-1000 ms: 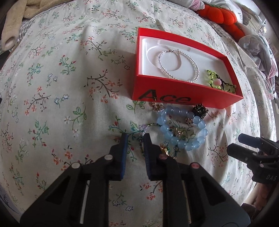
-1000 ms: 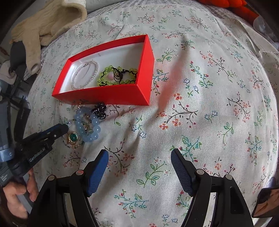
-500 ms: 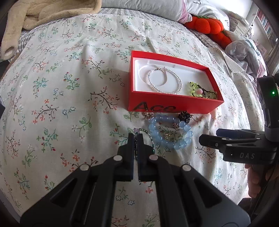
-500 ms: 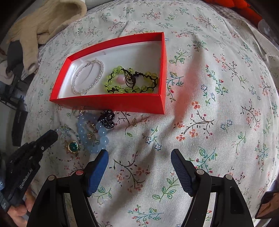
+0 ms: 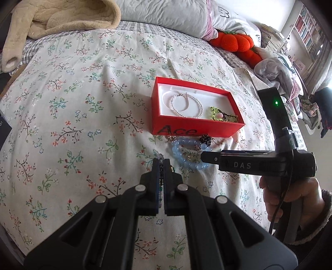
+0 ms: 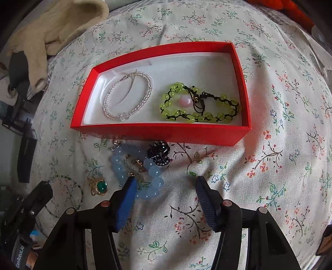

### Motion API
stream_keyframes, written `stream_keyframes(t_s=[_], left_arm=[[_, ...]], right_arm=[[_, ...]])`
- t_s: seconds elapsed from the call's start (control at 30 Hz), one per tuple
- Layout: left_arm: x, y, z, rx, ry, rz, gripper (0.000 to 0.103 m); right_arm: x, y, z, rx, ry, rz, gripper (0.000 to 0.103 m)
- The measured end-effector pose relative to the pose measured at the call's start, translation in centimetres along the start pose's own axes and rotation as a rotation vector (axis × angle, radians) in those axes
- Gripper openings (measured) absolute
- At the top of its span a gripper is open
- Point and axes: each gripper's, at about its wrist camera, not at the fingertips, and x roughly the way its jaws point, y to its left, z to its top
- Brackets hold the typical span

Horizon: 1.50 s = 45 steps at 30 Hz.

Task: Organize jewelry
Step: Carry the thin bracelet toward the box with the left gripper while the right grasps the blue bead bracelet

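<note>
A red box [image 5: 195, 128] [image 6: 157, 133] lies on the floral bedspread, holding a clear bead bracelet [image 5: 186, 106] [image 6: 128, 96] and a lime-green bead bracelet [image 5: 223, 115] [image 6: 199, 103]. In front of it lie a blue bead bracelet [image 5: 187, 152] [image 6: 137, 166], a dark hair claw [image 5: 205, 138] [image 6: 158, 152] and small charms. My left gripper [image 5: 161, 161] is shut on a thin dark bead necklace [image 5: 160, 178] with a green-stone pendant [image 6: 99, 186]. My right gripper [image 6: 166, 182] is open, low over the blue bracelet's right side.
A beige blanket [image 5: 54, 18] and a pillow [image 5: 166, 14] lie at the head of the bed. An orange plush [image 5: 232, 42] and crumpled clothes [image 5: 276, 68] lie at the far right. Bookshelves [image 5: 311, 31] stand beyond.
My left gripper closed on the thin necklace and lifted back from the bed. My right gripper moved in toward the box and the blue bracelet, staying open.
</note>
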Motion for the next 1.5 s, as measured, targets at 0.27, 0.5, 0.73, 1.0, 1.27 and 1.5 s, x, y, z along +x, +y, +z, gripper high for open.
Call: stream_keyframes(t_s=[0.27,0.5,0.73,1.0,1.27,1.5], left_arm=[[-0.2,1.0,-0.5,-0.006,0.019,0.021,0.004],[-0.2,1.3,-0.9,-0.008,0.037,0.051,0.004],[-0.3,0.6,-1.1,0.008,0.045,0.066,0.004],[-0.6,-1.4,-0.9,0.037,0.036,0.077,0.004],[-1.0,-3.3,-0.2,0.062,0.021,0.083,0.004],[-1.5,-5.0,1.3,0.078,-0.007,0.076,0.004]], right_arm=[[0.6,0.9,-0.3,-0.036,-0.018,-0.037,0.032],[-0.3,-0.1,-1.0,-0.038,-0.021,0.022,0.012],[-2.8,-0.9,-1.8,-0.046,-0.063,0.057,0.012],[-6.6,-1.7,-2.6,-0.035,-0.128,0.102,0.012],[-10.0,-2.8,-3.3,-0.022,-0.193,0.133,0.012],[-12.4,-4.0,-3.2,-0.003,-0.250,0.149,0.012]])
